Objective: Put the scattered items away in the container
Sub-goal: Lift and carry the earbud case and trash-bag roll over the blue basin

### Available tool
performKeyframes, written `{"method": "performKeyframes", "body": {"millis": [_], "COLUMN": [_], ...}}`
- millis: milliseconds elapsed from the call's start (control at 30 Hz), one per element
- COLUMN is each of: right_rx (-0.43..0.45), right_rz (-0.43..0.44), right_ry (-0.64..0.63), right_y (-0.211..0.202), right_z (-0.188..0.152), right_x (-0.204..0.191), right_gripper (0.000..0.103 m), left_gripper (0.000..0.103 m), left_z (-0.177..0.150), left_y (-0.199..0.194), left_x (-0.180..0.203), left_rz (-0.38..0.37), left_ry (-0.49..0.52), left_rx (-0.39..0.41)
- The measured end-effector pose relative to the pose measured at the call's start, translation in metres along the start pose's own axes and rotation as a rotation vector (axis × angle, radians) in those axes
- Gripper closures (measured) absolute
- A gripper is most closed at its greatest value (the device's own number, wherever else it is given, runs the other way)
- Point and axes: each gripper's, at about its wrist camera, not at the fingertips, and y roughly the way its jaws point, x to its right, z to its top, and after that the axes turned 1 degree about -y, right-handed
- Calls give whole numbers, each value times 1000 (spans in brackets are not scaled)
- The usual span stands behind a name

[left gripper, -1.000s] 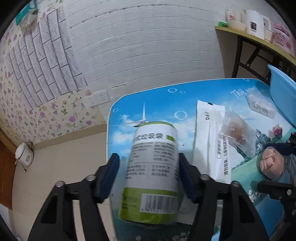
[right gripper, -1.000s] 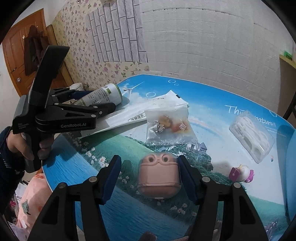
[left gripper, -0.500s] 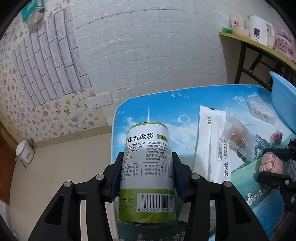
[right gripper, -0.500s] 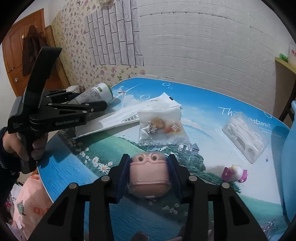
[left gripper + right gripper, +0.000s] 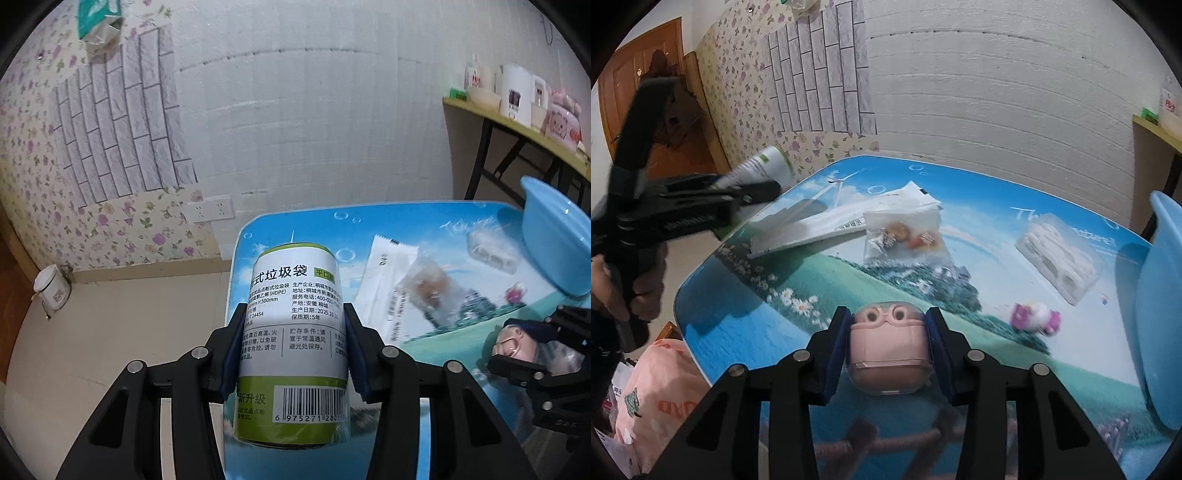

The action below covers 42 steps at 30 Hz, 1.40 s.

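Observation:
My left gripper [image 5: 293,347] is shut on a white and green roll of bin bags [image 5: 295,332] and holds it raised above the table's left end; the roll also shows in the right wrist view [image 5: 759,170]. My right gripper [image 5: 888,350] is shut on a pink case [image 5: 889,349] with two round eyes, held just above the table. The blue basin [image 5: 1160,314] stands at the right edge and also shows in the left wrist view [image 5: 554,243].
On the blue picture table [image 5: 979,206] lie a long white packet [image 5: 842,221], a clear bag of small trinkets [image 5: 905,236], a clear pack of white pieces [image 5: 1058,258] and a small pink and white toy [image 5: 1036,317]. A shelf with kettles [image 5: 517,99] stands behind the basin.
Both grippers closed: the left on the roll, the right on the pink case. Both items have since been lifted off the table, the roll clearly higher.

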Motion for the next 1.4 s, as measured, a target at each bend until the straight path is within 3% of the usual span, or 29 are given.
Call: {"method": "performKeyframes", "body": {"millis": [367,867,1133,1400], "right_rx": [27,51,50,54], "right_rz": [-54,-126,-145,-142], "right_ry": [62,145,158,153], "right_y": [-43,-86,-97,-102], "right_z": [-29,-52,-54,-52], "right_x": [24,57,61,57], "right_gripper": [60,60,60,60], "left_gripper": [57,57,57,57], "left_z": [-13,-41,-37,-36], "left_y": [-42,-54,-60,-62], "left_x": [54,136,149,139], "left_rz": [-42,-61,-71,-55], "left_ry": [9,-1,-9,-42], "left_rx": [14,-54,-47,-46]}}
